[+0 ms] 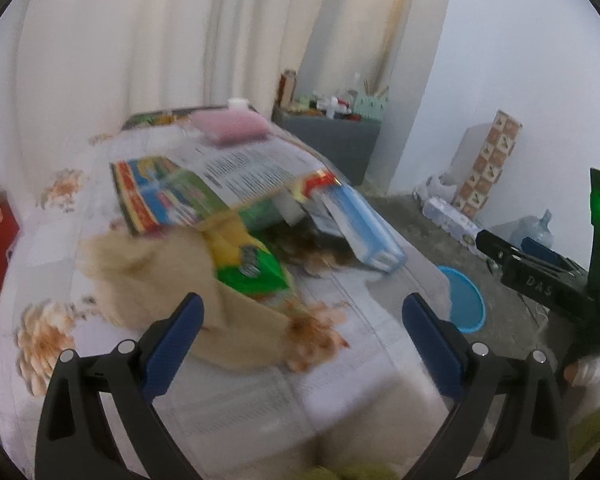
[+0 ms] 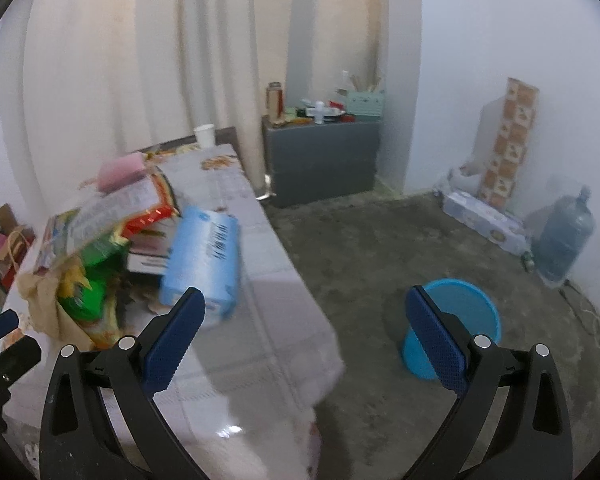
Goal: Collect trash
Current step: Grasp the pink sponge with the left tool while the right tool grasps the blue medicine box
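A heap of trash is seen on the table covered with a pale floral cloth (image 1: 52, 240); within it a long, flat pale-blue plastic packet (image 1: 364, 224) is tilted, its long axis sloping from the heap down toward the table's right edge, its lower end resting on the cloth; in the right wrist view the same packet (image 2: 202, 260) is seen leaning against the pile, its printed face turned outward. Beside it a crumpled tan paper bag (image 1: 156, 276) is laid on its side, a green and yellow snack wrapper (image 1: 252, 268) showing from its mouth; printed paper sheets (image 1: 244, 168) are spread over the heap, and a pink sponge-like block (image 1: 230, 124) is set on top. A round blue plastic bin (image 2: 456, 320) is stood on the grey floor, well apart from the table. The left gripper (image 1: 302, 336) is held over the near cloth, its blue-padded fingers spread wide, nothing between them; the right gripper (image 2: 304, 336) is likewise spread wide and empty, near the table's corner.
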`<control>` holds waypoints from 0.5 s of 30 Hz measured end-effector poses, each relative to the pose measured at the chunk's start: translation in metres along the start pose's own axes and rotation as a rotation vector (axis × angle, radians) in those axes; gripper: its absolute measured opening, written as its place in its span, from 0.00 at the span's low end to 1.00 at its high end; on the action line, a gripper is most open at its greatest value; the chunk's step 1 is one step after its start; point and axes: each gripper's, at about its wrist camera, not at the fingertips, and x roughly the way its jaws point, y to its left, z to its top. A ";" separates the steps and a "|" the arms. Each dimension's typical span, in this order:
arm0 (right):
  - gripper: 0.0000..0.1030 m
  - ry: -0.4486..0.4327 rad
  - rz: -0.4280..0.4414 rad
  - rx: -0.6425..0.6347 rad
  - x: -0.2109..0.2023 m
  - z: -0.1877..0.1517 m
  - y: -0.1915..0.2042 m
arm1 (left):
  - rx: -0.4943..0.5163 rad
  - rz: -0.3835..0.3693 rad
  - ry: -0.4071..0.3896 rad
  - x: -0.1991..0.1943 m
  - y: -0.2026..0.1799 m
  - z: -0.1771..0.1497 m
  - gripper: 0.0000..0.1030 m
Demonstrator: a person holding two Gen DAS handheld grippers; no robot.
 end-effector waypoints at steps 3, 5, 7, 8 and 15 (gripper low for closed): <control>0.93 0.001 0.061 0.021 0.010 0.006 0.005 | 0.022 0.027 -0.067 -0.004 0.017 0.010 0.94; 0.93 0.016 0.103 0.031 0.018 0.011 0.007 | 0.051 0.054 -0.109 -0.007 0.025 0.020 0.94; 0.93 0.029 0.142 0.044 0.026 0.016 0.009 | 0.085 0.073 -0.151 -0.011 0.036 0.038 0.94; 0.93 0.038 0.165 0.054 0.030 0.020 0.009 | 0.093 0.076 -0.159 -0.011 0.040 0.045 0.94; 0.93 0.039 0.230 0.073 0.053 0.036 0.013 | -0.083 -0.021 -0.049 0.035 0.088 0.158 0.94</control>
